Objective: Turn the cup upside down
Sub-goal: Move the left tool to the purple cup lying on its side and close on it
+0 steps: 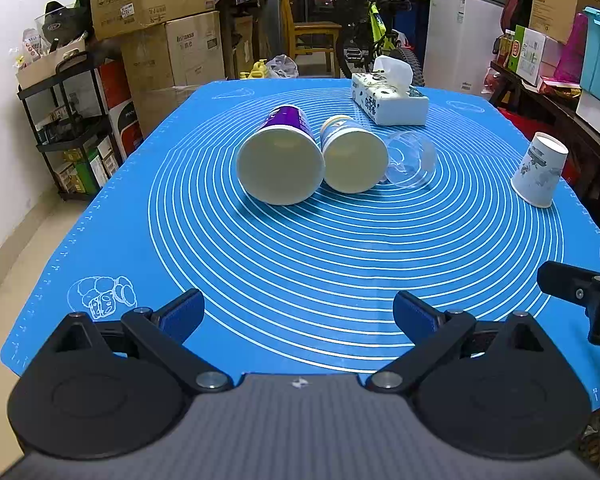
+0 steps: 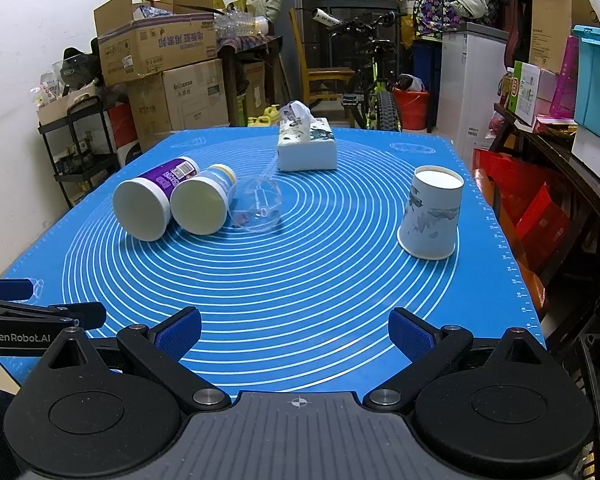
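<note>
A white paper cup with a grey print (image 2: pixel 431 217) stands upside down on the blue mat (image 2: pixel 300 280) at the right; it also shows in the left wrist view (image 1: pixel 539 170). A purple cup (image 1: pixel 281 160) (image 2: pixel 148 203), a pale cup with a yellow band (image 1: pixel 352 156) (image 2: pixel 202 200) and a clear plastic cup (image 1: pixel 411 158) (image 2: pixel 258 204) lie on their sides in a row mid-mat. My left gripper (image 1: pixel 299 316) is open and empty near the mat's front edge. My right gripper (image 2: pixel 296 332) is open and empty, in front of and left of the paper cup.
A tissue box (image 1: pixel 388 98) (image 2: pixel 307 148) sits at the far side of the mat. Stacked cardboard boxes (image 2: pixel 160 52) and a black shelf (image 1: pixel 68 128) stand to the left, a bicycle (image 2: pixel 374 92) behind, and shelves with boxes (image 2: pixel 548 92) on the right.
</note>
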Tool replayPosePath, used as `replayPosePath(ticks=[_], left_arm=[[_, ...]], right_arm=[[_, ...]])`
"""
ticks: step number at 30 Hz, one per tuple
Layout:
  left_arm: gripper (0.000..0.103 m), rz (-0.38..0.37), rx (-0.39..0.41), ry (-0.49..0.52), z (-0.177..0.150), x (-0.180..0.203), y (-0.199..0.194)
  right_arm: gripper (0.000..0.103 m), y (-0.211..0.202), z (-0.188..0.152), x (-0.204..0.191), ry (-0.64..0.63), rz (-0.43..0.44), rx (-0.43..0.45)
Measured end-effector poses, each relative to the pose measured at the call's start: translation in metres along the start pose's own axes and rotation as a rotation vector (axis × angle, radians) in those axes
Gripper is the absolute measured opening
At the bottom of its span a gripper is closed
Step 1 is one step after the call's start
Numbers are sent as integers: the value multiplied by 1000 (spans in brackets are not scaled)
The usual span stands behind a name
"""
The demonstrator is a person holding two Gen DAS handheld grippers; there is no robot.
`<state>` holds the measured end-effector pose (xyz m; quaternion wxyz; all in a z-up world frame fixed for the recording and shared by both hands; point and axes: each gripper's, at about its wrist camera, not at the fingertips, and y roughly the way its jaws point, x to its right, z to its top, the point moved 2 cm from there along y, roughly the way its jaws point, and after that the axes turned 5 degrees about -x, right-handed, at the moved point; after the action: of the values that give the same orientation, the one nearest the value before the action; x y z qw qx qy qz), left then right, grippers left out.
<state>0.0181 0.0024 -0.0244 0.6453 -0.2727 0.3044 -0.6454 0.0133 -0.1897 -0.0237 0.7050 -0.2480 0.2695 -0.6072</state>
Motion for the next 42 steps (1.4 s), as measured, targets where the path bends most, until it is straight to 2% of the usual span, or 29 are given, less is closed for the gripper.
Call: replayPosePath(ticks=[9, 21, 28, 31, 36, 40, 42], left_arm=[[100, 14, 18, 5, 9, -7, 2], [100, 74, 117, -10, 84, -32, 31], [100, 47, 77, -34, 120, -41, 74], [100, 59, 67, -33, 125, -41, 90], [99, -7, 5, -72, 132, -40, 111], [99, -29, -32, -75, 136, -38, 121], [93, -45, -53, -80, 138, -38, 126]], right_arm=[[100, 8, 8, -2, -12, -1, 12], [100, 31, 41, 9, 20, -17, 65], [100, 45, 46, 20, 43, -41, 66], [100, 53, 44, 24, 50, -46, 52], [100, 61, 44, 28, 50, -51, 36], [100, 64, 43, 28, 47, -51, 32], [100, 65, 42, 27, 46, -49, 30]])
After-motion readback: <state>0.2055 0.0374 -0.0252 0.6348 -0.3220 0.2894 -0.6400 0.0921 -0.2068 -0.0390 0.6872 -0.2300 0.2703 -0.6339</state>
